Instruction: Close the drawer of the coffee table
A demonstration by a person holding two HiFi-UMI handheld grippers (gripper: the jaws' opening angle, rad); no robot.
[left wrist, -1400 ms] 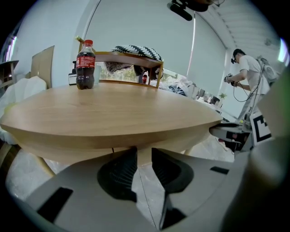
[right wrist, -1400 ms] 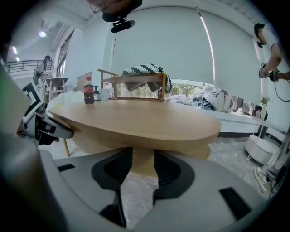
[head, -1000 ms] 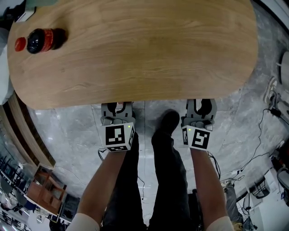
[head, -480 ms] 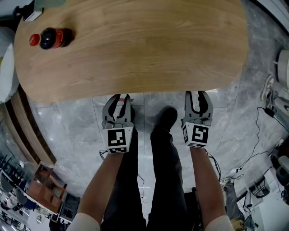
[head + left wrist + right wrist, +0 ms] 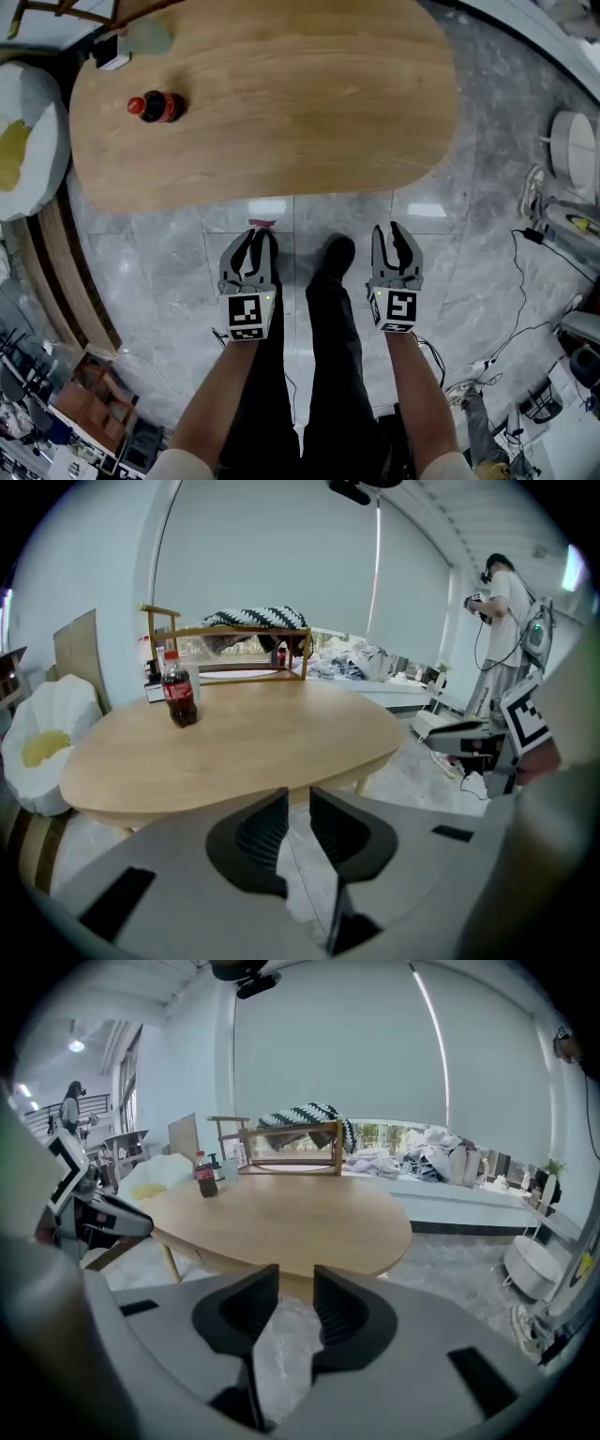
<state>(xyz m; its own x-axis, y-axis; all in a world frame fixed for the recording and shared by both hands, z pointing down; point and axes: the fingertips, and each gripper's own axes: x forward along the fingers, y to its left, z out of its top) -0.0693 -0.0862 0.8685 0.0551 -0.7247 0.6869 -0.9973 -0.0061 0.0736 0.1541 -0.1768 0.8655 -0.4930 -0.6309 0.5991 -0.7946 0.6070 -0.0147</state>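
The oval wooden coffee table (image 5: 281,94) fills the top of the head view; no drawer sticks out past its near edge. My left gripper (image 5: 251,242) and right gripper (image 5: 394,234) hang over the grey floor, short of that edge and apart from it. In the left gripper view the left gripper (image 5: 298,794) shows a narrow gap with only floor behind, facing the table (image 5: 244,752). The right gripper (image 5: 295,1274) looks the same before the table (image 5: 281,1218). Both pairs of jaws have just been closing on nothing.
A cola bottle (image 5: 155,106) stands at the table's far left. A white beanbag (image 5: 28,141) lies left of the table. The person's legs (image 5: 328,309) stand between my grippers. Cables (image 5: 534,281) trail on the floor at right. Another person (image 5: 502,621) stands far off.
Both grippers have drawn back from under the table's near edge and risen, and their jaws stand narrower. The table looks smaller and farther in the head view.
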